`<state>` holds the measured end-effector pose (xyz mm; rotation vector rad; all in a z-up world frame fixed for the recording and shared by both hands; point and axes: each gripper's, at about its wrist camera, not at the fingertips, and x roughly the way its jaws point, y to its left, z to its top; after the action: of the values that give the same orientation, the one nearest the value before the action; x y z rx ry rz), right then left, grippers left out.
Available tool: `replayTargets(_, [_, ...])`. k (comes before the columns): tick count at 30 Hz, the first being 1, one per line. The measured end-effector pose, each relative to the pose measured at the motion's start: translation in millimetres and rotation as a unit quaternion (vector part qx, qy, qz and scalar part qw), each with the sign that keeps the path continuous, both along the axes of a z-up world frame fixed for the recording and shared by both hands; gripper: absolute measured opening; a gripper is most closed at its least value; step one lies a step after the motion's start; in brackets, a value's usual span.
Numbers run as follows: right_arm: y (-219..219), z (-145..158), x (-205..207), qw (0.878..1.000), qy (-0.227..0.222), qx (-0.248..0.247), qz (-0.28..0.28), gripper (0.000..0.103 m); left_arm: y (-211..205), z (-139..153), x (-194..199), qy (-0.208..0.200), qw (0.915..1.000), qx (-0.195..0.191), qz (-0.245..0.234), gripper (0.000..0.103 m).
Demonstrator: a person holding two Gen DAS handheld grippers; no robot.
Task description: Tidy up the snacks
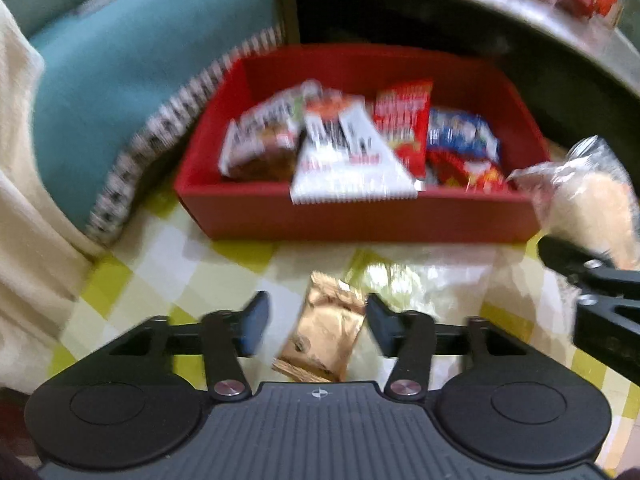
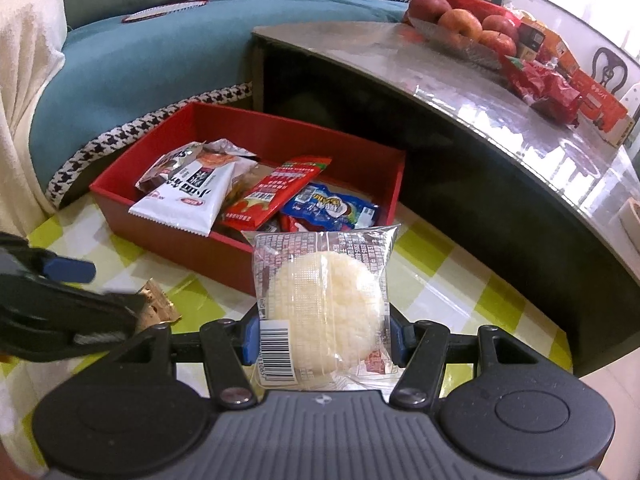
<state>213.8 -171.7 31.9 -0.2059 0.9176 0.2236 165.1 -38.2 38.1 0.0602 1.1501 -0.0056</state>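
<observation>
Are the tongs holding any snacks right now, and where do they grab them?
The right tongs pinch the clear rice cake packet by its two side edges. The left tongs are open around the gold packet, not gripping it.

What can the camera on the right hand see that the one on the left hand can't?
Only the right view shows the apples on the grey table, and the printed wrapper and barcode of the rice cake packet clamped in the right tongs.

Only the left view shows the whole gold packet lying on the checked cloth between the open left tongs; the right view catches just a corner of it.

Both show the red box full of snack packets and the teal sofa.
</observation>
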Motion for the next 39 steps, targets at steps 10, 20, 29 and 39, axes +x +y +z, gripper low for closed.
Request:
replayTargets(10, [2, -4, 0, 1.0, 0.011, -0.003, 0.005, 0.061, -4, -29, -2, 0.043, 0.999, -0.002, -0.01, 0.029])
replayTargets(20, [6, -6, -3, 1.0, 0.017, -0.012, 0.012, 0.061, -1, -14, -6, 0.022, 0.9996, -0.012, -0.011, 0.045])
replayTargets(29, [4, -10, 1, 1.0, 0.023, -0.011, 0.012, 0.061, 3, -41, 14, 0.045, 0.9987, -0.024, 0.003, 0.049])
replayTargets(39, [5, -2, -4, 1.0, 0.013, -0.006, 0.013, 0.061, 1, -3, -9, 0.019, 0.9983, -0.054, -0.014, 0.049])
